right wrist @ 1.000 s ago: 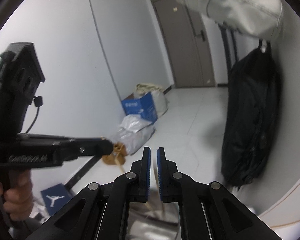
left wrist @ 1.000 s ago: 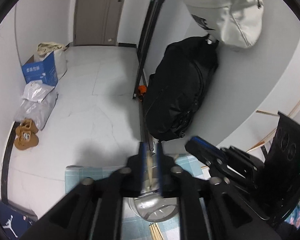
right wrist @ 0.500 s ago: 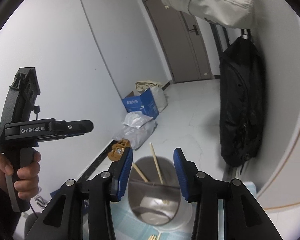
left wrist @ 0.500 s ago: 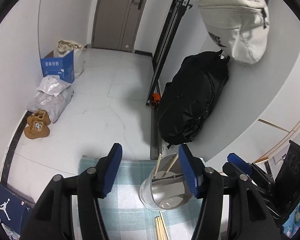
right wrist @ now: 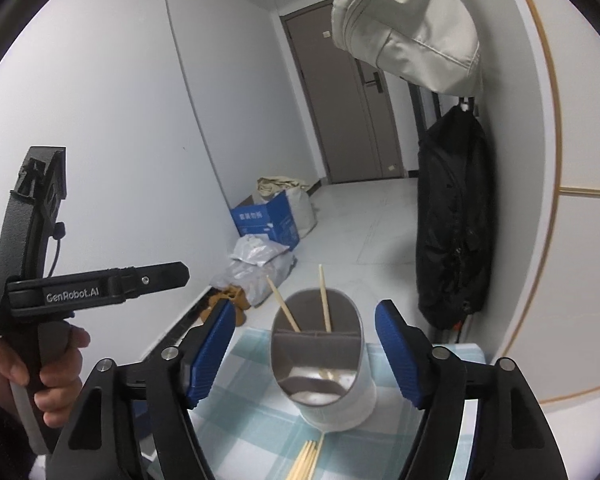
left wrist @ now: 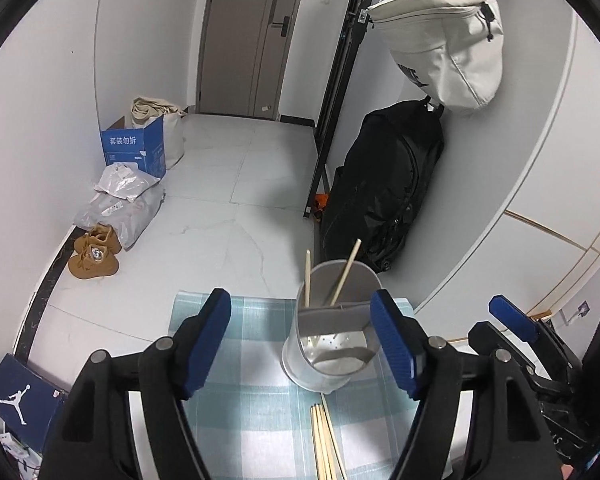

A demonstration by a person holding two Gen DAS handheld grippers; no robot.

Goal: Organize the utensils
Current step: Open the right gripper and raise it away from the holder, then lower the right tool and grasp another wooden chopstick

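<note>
Here both the left gripper and right gripper hang with jaws wide and empty above the metal holder, two chopsticks inside, so the loose chopsticks on the checked surface probably need picking next.

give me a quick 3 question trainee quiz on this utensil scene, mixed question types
1. True or false: both tongs, left and right, are open and hold nothing.
2. How many chopsticks stand in the holder? A) none B) two C) five
3. Fill in: the loose chopsticks lie on the checked ____, just in front of the holder.

Key: 1 true; 2 B; 3 cloth
</note>
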